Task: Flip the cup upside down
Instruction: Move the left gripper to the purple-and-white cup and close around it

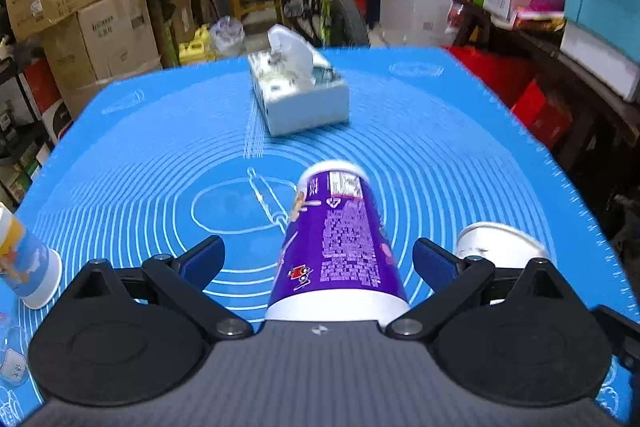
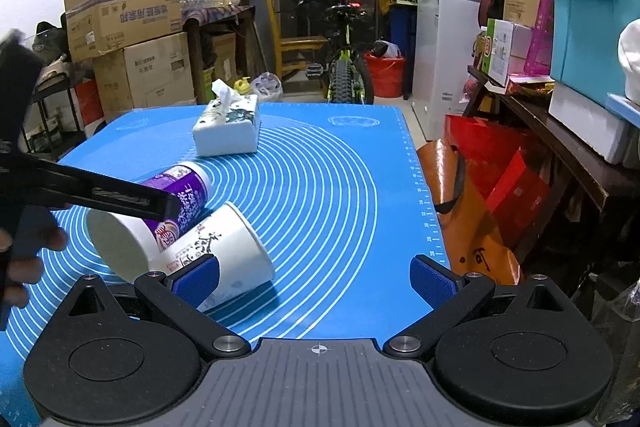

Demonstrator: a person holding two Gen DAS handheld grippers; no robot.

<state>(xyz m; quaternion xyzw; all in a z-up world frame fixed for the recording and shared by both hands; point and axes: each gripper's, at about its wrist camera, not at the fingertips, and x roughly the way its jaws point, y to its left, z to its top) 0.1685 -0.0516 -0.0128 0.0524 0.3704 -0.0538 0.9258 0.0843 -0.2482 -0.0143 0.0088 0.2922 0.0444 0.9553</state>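
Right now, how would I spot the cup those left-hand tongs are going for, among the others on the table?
Start at the blue mat and find the white tissue box at its far side. Nearer than the box, two cups lie together on their sides. Yours is the purple cup with white printed text, between the open fingers of the left gripper; its neighbour, the white cup, carries black brush lettering.

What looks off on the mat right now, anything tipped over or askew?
Two cups are lying on their sides: the purple cup, between the open fingers of the left gripper, and the white cup touching it, near the right gripper. The tissue box sits at an angle. No spill is visible.
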